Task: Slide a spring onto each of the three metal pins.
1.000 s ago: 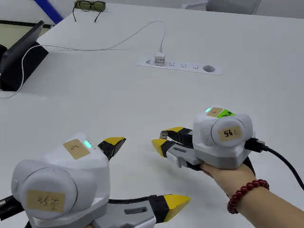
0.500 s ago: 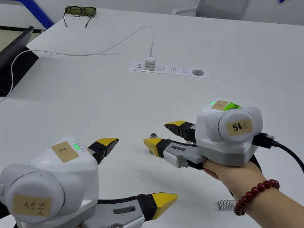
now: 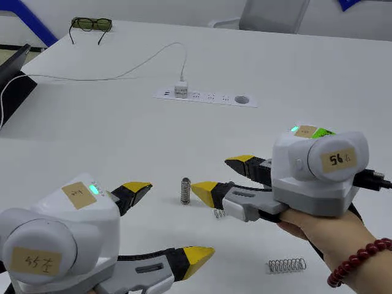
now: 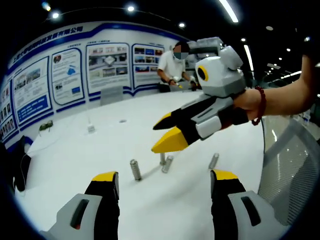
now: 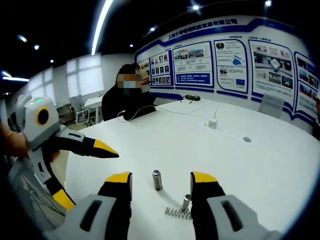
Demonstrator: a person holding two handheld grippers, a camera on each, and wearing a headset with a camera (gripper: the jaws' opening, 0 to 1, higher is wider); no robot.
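Right hand-held gripper (image 3: 218,175) has backed off sprung pin (image 3: 185,190), now at its 9 o'clock; jaws apart, empty. Left hand-held gripper (image 3: 174,219) apart too. Loose spring (image 3: 286,265) on table (image 3: 122,122), pin's 4 o'clock. Two pins likely left.

Handwritten 56, paper label (image 3: 339,159) on right tool (image 3: 219,175)

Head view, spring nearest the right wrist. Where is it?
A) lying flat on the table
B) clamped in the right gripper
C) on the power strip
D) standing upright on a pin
A: the spring lies on its side on the white table, beside the right hand and clear of the jaws.
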